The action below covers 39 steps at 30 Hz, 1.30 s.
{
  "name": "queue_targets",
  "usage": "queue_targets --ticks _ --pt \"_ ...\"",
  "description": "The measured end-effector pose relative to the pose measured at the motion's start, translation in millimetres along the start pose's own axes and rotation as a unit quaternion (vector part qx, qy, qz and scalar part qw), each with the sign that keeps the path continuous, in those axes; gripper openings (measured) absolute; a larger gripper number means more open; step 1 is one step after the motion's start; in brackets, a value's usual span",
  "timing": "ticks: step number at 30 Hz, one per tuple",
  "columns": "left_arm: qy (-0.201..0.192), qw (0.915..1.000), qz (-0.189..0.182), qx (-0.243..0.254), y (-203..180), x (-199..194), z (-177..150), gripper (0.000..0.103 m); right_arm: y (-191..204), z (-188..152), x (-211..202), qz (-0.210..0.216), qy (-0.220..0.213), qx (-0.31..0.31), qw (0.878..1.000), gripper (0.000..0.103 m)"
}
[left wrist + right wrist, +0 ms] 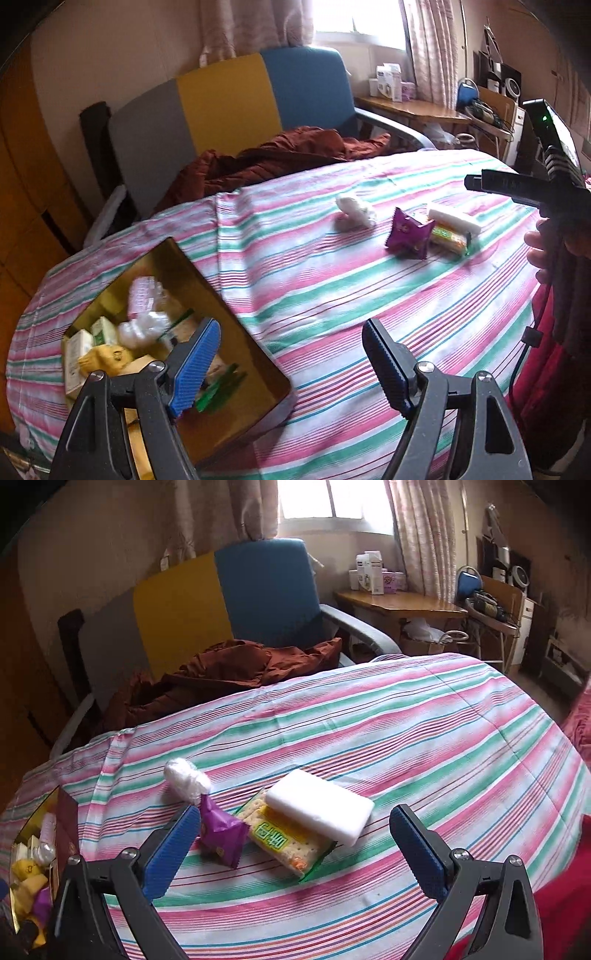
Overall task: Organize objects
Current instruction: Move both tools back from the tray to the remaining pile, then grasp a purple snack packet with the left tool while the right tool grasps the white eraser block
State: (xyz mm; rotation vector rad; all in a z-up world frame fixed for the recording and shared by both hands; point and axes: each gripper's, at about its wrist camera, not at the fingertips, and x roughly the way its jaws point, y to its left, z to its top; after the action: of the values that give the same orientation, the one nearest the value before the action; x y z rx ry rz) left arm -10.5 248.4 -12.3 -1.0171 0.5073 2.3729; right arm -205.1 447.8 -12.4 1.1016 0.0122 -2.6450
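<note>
On the pink-and-green striped bedspread (406,716), the gold rectangular tin (236,314) collects snacks, so the right tool (295,845), wide open, lines up on the white foam block (321,806) while the left tool (291,354) waits wide open.

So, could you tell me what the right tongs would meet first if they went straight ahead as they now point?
Probably the cracker packet and the white sponge block lying on it, both centred between the open right tongs. The purple packet sits nearer the left finger. Depth is uncertain.

Green characters are printed on a yellow label on the cracker packet (286,840), but they cannot be made out. Printing on the purple wrapper (221,830) and the distant boxes (373,572) is too small.
</note>
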Motion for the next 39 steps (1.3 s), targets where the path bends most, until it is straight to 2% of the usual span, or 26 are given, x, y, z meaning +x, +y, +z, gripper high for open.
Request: queue_targets --ticks 4,7,11,14,18,24,28,30,33,36,37,39 --pt "0.027 0.9986 -0.044 -0.01 -6 18 11 0.081 -20 1 3 -0.019 0.008 0.044 0.999 0.103" --pt "0.053 0.9942 -0.085 -0.039 -6 34 21 0.081 -40 3 5 -0.011 0.016 0.097 0.995 0.103" --pt "0.066 0.9903 -0.108 -0.058 -10 54 36 0.081 -62 1 8 0.001 0.029 0.155 0.987 0.103" --pt "0.07 0.989 -0.117 -0.058 -19 63 46 0.079 -65 -1 12 0.011 0.04 0.174 0.984 0.103" --pt "0.066 0.9889 -0.13 -0.029 -40 75 58 0.079 -68 -2 13 0.019 0.045 0.188 0.981 0.103" --pt "0.086 0.9802 -0.178 -0.009 -67 105 73 0.08 -76 -5 16 0.03 0.058 0.214 0.975 0.103" --pt "0.113 0.9738 -0.196 -0.025 -78 125 81 0.08 -73 -5 20 0.037 0.066 0.207 0.976 0.103" --pt "0.147 0.958 -0.23 -0.088 -73 138 80 0.079 -74 -6 22 0.041 0.072 0.208 0.975 0.103" --pt "0.178 0.928 -0.273 -0.18 -65 155 78 0.079 -73 -6 23 0.048 0.075 0.207 0.974 0.103" --pt "0.203 0.8991 -0.295 -0.253 -64 175 79 0.077 -69 -6 24 0.056 0.08 0.199 0.975 0.103" --pt "0.207 0.8911 -0.301 -0.269 -66 181 80 0.076 -68 -5 23 0.058 0.079 0.197 0.976 0.103" --pt "0.208 0.8859 -0.295 -0.291 -70 190 82 0.076 -69 -5 19 0.055 0.07 0.197 0.976 0.103"
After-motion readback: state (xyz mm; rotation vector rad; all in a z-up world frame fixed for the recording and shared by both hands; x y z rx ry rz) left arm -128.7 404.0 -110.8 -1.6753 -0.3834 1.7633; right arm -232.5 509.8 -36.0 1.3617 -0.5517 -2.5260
